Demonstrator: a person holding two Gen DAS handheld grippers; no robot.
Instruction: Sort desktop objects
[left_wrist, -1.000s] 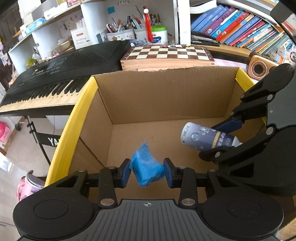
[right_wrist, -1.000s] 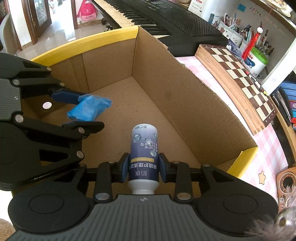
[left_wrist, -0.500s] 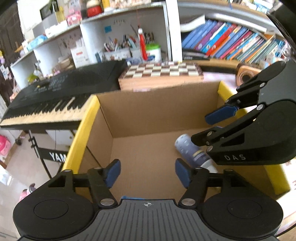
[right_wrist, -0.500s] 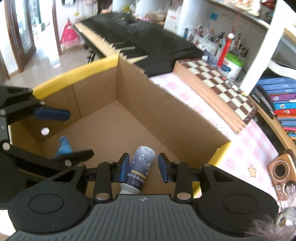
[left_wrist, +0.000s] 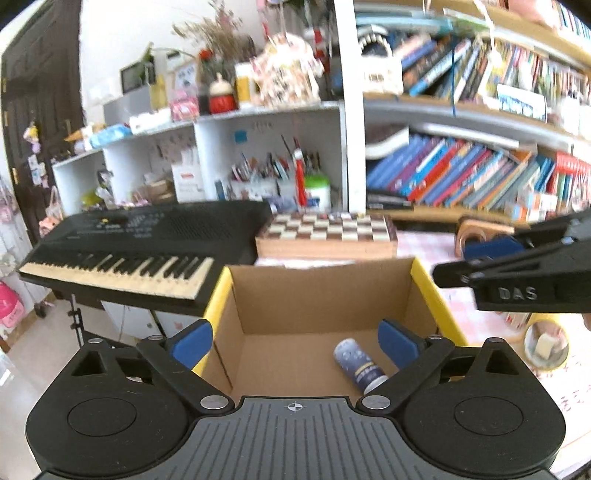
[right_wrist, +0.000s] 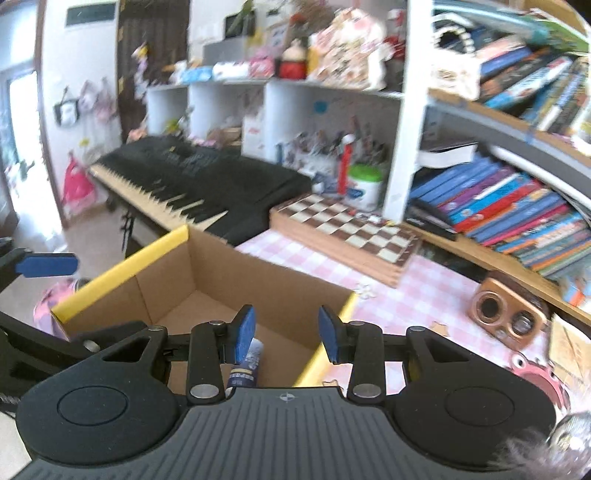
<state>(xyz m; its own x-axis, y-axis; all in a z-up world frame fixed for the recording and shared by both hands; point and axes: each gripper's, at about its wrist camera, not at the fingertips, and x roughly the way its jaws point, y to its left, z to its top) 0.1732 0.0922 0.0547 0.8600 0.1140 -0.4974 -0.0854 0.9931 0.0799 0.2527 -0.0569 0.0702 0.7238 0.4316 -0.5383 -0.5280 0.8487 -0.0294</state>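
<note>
While hovering above the cardboard box (left_wrist: 321, 295), left gripper (left_wrist: 295, 341) just spread wide, jaws gripping nothing. Further right on the box floor, near the right wall: blue-and-white bottle (left_wrist: 356, 365) on its side, free of both tools. Right gripper (right_wrist: 286, 334) partly parted, pads bare, raised over the box's yellow-edged rim, bottle below its left pad. Behind: keyboard (left_wrist: 147, 236), chessboard (left_wrist: 327, 230).

Matt brown cardboard box (left_wrist: 321, 295), glossy printed bottle (left_wrist: 360, 367), polished wooden chessboard (left_wrist: 327, 230), matt black plastic grippers.
</note>
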